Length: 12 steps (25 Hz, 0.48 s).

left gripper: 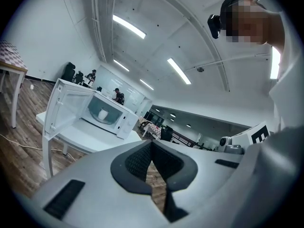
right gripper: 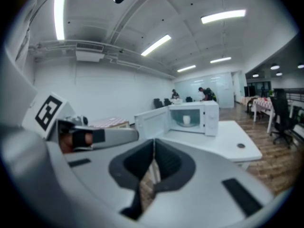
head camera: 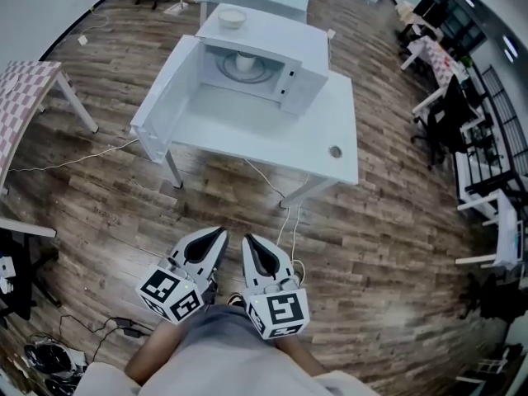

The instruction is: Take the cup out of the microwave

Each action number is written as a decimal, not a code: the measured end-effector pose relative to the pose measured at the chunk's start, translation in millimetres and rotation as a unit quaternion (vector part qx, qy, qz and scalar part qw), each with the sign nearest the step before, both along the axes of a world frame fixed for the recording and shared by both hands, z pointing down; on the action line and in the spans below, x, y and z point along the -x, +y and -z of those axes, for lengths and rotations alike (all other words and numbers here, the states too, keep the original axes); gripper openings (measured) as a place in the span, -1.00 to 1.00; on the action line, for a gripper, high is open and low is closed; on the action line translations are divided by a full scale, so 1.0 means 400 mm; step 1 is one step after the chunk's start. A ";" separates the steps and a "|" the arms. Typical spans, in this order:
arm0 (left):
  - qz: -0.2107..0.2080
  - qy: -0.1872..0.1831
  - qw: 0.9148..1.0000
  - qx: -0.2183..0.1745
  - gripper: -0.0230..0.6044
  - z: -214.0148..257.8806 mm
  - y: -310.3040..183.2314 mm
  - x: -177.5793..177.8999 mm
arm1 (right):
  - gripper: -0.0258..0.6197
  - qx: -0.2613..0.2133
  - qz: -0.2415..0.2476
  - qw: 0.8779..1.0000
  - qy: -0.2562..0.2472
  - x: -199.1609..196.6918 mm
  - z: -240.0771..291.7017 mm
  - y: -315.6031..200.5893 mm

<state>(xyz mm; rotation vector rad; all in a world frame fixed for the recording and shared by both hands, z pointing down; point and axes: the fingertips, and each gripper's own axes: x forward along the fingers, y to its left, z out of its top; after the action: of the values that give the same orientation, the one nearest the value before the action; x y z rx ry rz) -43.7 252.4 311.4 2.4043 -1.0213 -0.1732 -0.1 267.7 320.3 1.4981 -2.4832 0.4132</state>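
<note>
While the person is standing well back from the white table [head camera: 272, 139], the cup [head camera: 245, 61] is sitting upright inside the microwave [head camera: 304, 79], on the round turntable near the middle of the cavity. The microwave door [head camera: 165, 97] is hanging fully open to the left, out past the table's edge. The left gripper [head camera: 218, 234] and the right gripper [head camera: 250, 243] are being held low and close to the body, side by side. Each has its jaws pressed together with nothing between them, and both are pointing toward the microwave.

The cup is showing as small, pale and rigid (too far off to tell ceramic from thick paper, and no handle is showing). It is probably light and smooth-sided, and liable to slip or tip if pinched near the rim. Gripping across the body, a little above the middle, with the jaws opened first, looks safest.

The cavity is standing open at the front with free space on both sides of the cup. Its roof is low, so any lift is going to have to be slight before drawing straight out. The open door is blocking the left side, so the front and right are looking freer. A white bowl [head camera: 232, 18] is resting on top of the microwave, well clear. Bare tabletop is lying in front of the microwave, and cables [head camera: 280, 221] are trailing on the floor below.
</note>
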 end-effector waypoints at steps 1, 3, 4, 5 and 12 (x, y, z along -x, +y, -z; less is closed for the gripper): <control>-0.001 0.001 1.000 -0.003 -0.90 0.004 -0.015 0.010 | -0.85 -0.002 0.001 1.000 0.001 0.011 0.003 -0.015; -0.001 0.004 1.000 -0.006 -0.90 0.011 -0.044 0.029 | -0.85 -0.006 0.003 1.000 0.004 0.034 0.009 -0.044; -0.002 0.005 1.000 -0.008 -0.90 0.014 -0.057 0.039 | -0.85 -0.007 0.003 1.000 0.005 0.046 0.011 -0.057; -0.004 0.005 1.000 -0.010 -0.90 0.016 -0.068 0.049 | -0.85 -0.009 0.001 1.000 0.006 0.057 0.013 -0.070; -0.005 0.001 1.000 -0.026 -0.90 0.025 -0.127 0.109 | -0.85 -0.031 -0.045 0.998 0.007 0.079 0.033 -0.138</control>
<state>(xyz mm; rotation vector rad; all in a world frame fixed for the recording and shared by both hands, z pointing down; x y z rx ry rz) -87.3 201.5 301.4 2.4547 -1.0157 -0.1993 -31.9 212.6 307.3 1.6362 -2.4449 0.3421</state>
